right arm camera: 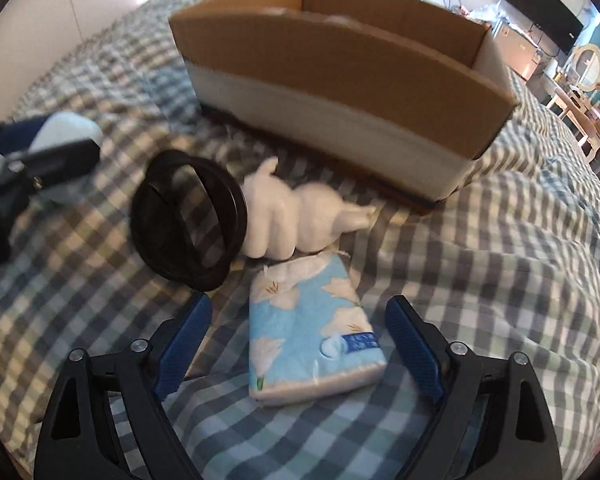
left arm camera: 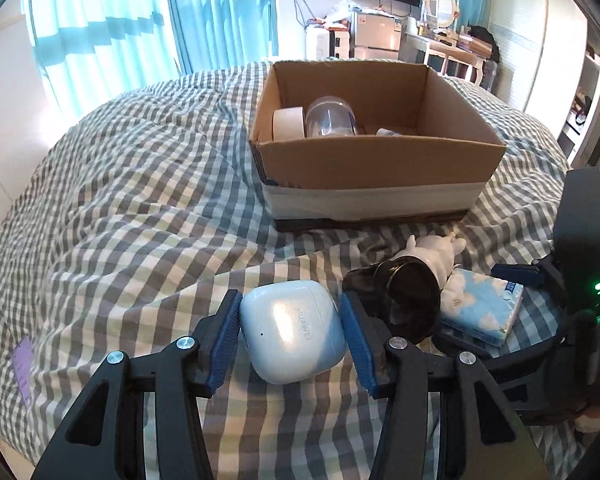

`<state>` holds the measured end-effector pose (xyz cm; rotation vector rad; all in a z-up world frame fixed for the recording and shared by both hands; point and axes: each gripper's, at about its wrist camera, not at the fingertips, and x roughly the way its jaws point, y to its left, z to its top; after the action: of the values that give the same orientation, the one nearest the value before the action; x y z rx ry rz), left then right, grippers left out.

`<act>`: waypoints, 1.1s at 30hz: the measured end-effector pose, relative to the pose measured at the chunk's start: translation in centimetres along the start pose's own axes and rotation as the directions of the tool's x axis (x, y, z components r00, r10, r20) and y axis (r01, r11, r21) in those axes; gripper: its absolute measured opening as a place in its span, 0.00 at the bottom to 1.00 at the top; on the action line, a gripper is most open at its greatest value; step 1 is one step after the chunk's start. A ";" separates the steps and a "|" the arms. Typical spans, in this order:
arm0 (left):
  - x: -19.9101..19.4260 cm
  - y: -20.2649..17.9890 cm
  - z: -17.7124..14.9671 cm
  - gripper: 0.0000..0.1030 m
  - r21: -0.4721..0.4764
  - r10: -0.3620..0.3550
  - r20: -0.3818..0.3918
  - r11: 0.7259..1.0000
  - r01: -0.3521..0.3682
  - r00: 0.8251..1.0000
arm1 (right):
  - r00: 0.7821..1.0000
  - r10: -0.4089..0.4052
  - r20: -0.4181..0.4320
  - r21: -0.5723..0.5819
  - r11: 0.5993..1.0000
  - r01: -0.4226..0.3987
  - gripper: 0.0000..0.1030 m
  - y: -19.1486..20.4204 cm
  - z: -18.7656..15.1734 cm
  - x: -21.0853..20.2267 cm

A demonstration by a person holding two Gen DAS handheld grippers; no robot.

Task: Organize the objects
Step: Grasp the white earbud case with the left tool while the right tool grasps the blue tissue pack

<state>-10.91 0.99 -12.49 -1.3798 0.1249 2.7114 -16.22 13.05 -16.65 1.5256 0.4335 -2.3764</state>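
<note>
My left gripper (left arm camera: 290, 320) is shut on a pale blue earbuds case (left arm camera: 292, 330), its blue pads touching both sides, low over the checked bedspread. My right gripper (right arm camera: 300, 332) is open, its jaws standing either side of a blue tissue pack (right arm camera: 310, 332) lying on the bed, not touching it. The tissue pack also shows in the left wrist view (left arm camera: 480, 306). A white figurine (right arm camera: 296, 220) lies on its side beside a black round lid (right arm camera: 188, 216). The cardboard box (left arm camera: 376, 160) stands beyond, holding a tape roll (left arm camera: 288, 122) and a clear jar (left arm camera: 332, 118).
The bed is covered with a wrinkled checked quilt (left arm camera: 140, 208). Blue curtains (left arm camera: 120, 20) hang behind. A desk with a mirror (left arm camera: 440, 0), a TV and cluttered furniture stand at the far right of the room. A purple tag (left arm camera: 22, 360) lies at the left.
</note>
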 end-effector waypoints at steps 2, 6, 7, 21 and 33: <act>0.4 0.0 -0.1 0.50 0.001 -0.009 -0.010 1.000 0.009 1.000 | 1.000 -0.018 -0.017 -0.011 1.000 0.018 0.81 0.2 0.1 0.4; 0.9 0.0 -0.3 0.50 0.000 -0.022 -0.020 1.000 0.022 1.000 | 0.998 -0.055 -0.043 -0.028 0.998 0.054 0.64 0.5 0.1 0.9; 0.8 0.0 -0.3 0.50 -0.001 -0.025 -0.016 1.000 0.025 1.000 | 0.997 -0.065 -0.046 -0.033 0.997 0.063 0.61 0.5 0.1 0.9; -2.0 -0.1 -1.0 0.50 0.007 -0.030 -0.010 1.000 0.030 1.000 | 0.988 -0.130 0.080 -0.061 0.989 0.135 0.53 2.3 -1.6 -5.4; -7.4 -1.0 -1.1 0.50 0.023 -0.032 0.068 0.999 0.030 0.997 | 0.962 -0.145 0.233 0.004 0.989 0.148 0.52 3.9 -3.0 -12.6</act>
<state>-5.55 1.52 -7.17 -1.2710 0.1264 2.7194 -7.21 11.60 -6.73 1.2265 0.5223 -2.6203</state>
